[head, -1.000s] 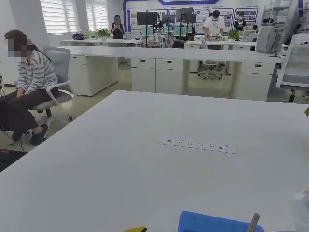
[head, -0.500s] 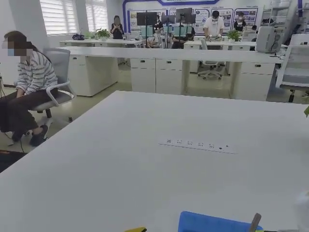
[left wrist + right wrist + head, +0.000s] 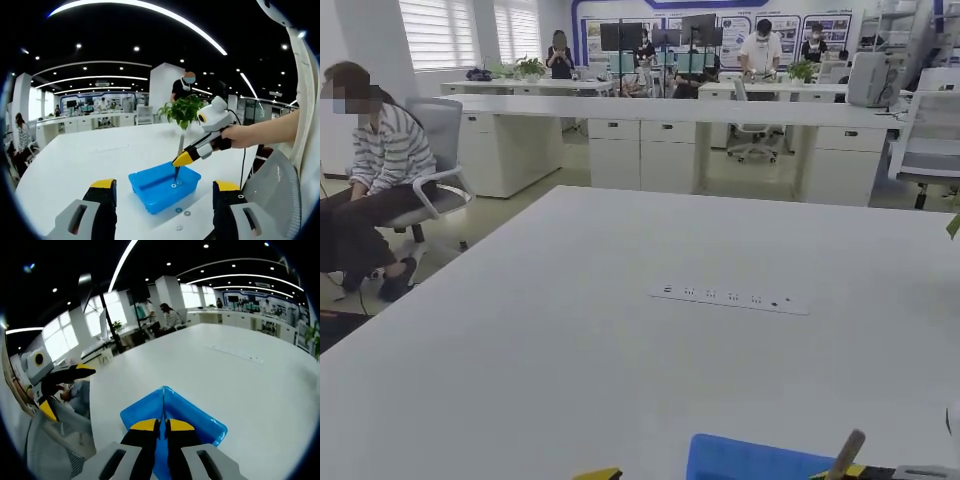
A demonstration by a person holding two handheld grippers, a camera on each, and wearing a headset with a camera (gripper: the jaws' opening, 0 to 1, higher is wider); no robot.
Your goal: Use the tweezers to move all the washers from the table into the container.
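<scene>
Jaws of my left hand-held gripper (image 3: pixel 165 186) stand wide apart with nothing between them. Just past them three loose washers (image 3: pixel 178 210) lie on the white surface (image 3: pixel 90 155), close beside the near wall of the blue container (image 3: pixel 150 195). Inside it I count two delivered washers (image 3: pixel 173 185). My right hand-held gripper (image 3: pixel 162 425) is pinched down on the tweezers (image 3: pixel 176 171), whose tip dips into the container. I judge the job under halfway, with three left to fetch as far as I can see.
</scene>
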